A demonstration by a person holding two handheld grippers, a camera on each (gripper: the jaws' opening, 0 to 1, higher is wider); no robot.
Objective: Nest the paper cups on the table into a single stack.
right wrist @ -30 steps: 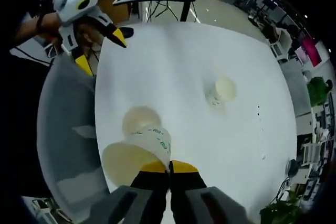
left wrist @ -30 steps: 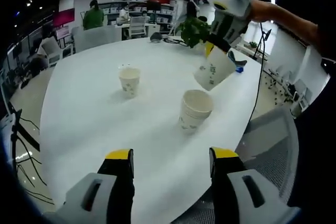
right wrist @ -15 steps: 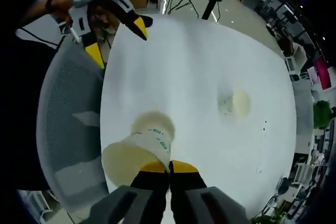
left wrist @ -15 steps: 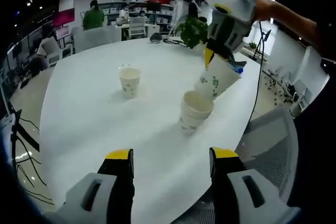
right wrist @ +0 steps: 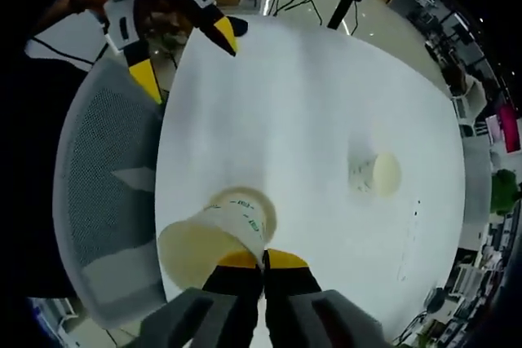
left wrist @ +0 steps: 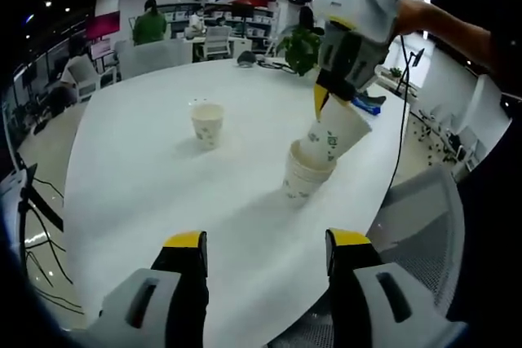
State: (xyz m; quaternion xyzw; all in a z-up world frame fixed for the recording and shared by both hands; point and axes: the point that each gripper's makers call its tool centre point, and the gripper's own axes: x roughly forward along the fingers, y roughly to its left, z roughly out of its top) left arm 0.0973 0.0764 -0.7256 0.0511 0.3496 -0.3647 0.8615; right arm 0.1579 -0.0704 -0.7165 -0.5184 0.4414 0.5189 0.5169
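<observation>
**Cup going into the stack**

The held paper cup (left wrist: 334,132) is tilting, w/ its bottom end poking into the top of the cup stack (left wrist: 305,177). In the right gripper view the same held cup (right wrist: 214,238) is lying sideways just above the stack's open mouth (right wrist: 245,201), and its own open mouth is facing the camera.

The right gripper (left wrist: 325,97) is pinching the rim of that cup. Its yellow tips are squeezed tight together on the cup wall, w/ almost no gap, as the right gripper view shows close up at (right wrist: 251,260). A person's hand (left wrist: 408,15) is holding the tool from above.

The stack is sitting on the white table (left wrist: 147,193), near the table's right edge in the left gripper view, not far from the front edge.

One more single cup (left wrist: 206,123) is standing upright by itself, well apart from the stack, more toward the middle of the table. In the right gripper view it is at (right wrist: 373,175).

The left gripper (left wrist: 265,250) is hanging over the front edge of the table. Its jaws are spread wide and are gripping nothing. In the right gripper view it is up by the table's far edge (right wrist: 181,53), also spread wide.

A grey mesh chair (right wrist: 98,201) is just beside the table edge near the stack. A green plant (left wrist: 300,45) is at the far edge of the table.
</observation>
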